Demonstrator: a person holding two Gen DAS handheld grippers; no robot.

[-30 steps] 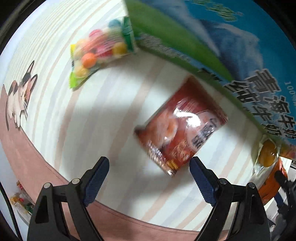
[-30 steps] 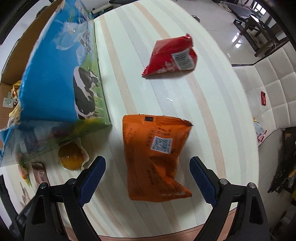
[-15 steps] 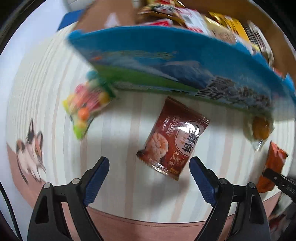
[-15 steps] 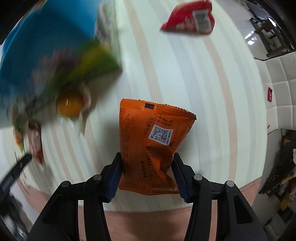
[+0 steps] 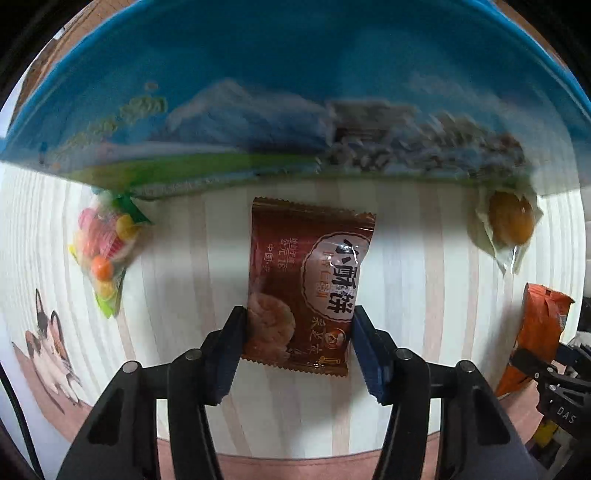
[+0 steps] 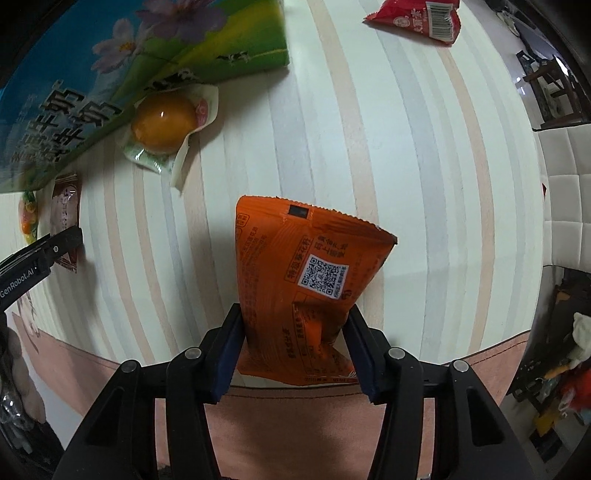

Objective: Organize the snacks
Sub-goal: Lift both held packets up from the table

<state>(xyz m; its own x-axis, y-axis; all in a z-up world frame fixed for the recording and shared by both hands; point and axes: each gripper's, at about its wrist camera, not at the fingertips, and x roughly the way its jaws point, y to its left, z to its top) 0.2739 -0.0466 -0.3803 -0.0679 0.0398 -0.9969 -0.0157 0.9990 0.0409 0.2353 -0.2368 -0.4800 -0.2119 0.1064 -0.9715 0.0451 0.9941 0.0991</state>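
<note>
A brown biscuit packet lies on the striped tablecloth in front of the blue milk carton box. My left gripper points down over it, its jaws closing, with both pads against the packet's lower sides. My right gripper is shut on the lower end of an orange snack packet, QR code facing up. The left wrist view shows the orange packet at the far right. In the right wrist view the brown packet is at the far left.
A bag of coloured candies lies left of the brown packet, against the box. A wrapped yellow snack sits at the box's corner. A red packet lies far across the table. Chairs stand beyond the table's right edge.
My left gripper rolled, moved over the brown packet and closed from wide open onto its sides. My right gripper closed on the orange packet and has kept hold of it.
</note>
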